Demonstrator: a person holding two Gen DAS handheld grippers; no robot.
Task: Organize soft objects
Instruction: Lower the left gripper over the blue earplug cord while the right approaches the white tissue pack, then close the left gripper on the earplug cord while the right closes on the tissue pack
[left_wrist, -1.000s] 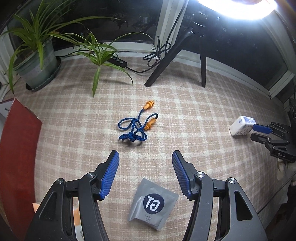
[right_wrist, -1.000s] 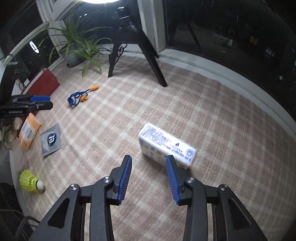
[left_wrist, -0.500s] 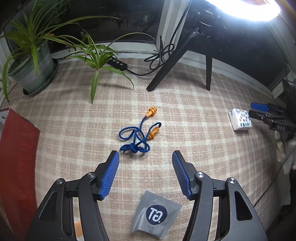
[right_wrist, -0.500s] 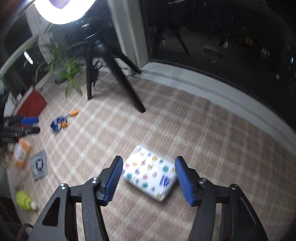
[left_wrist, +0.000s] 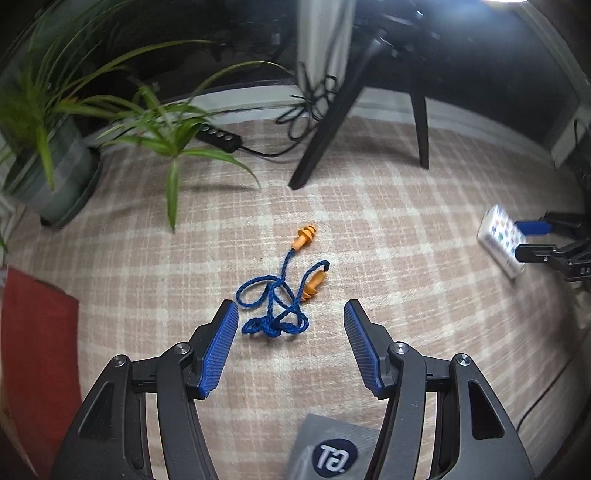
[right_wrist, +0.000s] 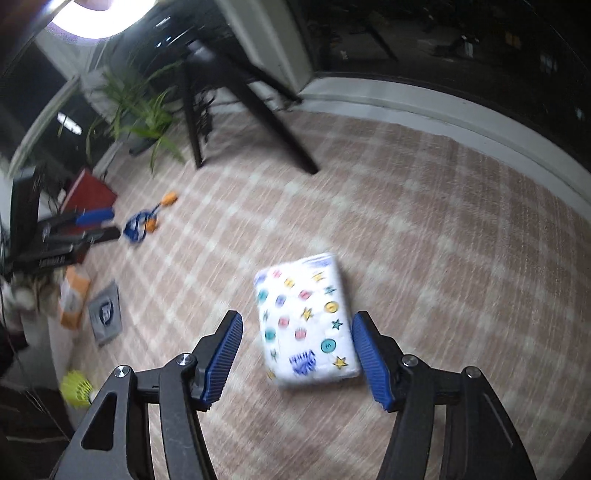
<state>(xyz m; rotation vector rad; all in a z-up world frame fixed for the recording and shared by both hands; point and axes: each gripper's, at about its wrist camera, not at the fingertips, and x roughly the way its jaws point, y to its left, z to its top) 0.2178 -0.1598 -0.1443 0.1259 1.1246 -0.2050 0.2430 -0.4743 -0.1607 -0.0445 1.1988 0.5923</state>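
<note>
Orange earplugs on a tangled blue cord (left_wrist: 280, 295) lie on the checked cloth, just ahead of my open left gripper (left_wrist: 290, 314); they also show in the right wrist view (right_wrist: 144, 225). A white tissue pack with coloured prints (right_wrist: 306, 317) lies flat between the open fingers of my right gripper (right_wrist: 297, 325), untouched; it also shows in the left wrist view (left_wrist: 500, 240). A grey sachet (left_wrist: 328, 450) lies below the left gripper.
A potted plant (left_wrist: 55, 166), a power strip (left_wrist: 219, 138) and black tripod legs (left_wrist: 328, 122) stand at the back. A red book (left_wrist: 33, 350) lies left. An orange packet (right_wrist: 74, 299) and a yellow shuttlecock (right_wrist: 75, 387) lie near the cloth's edge.
My left gripper moved forward toward the earplugs, leaving the sachet behind. My right gripper opened wider and closed in around the tissue pack, which now shows its printed face.
</note>
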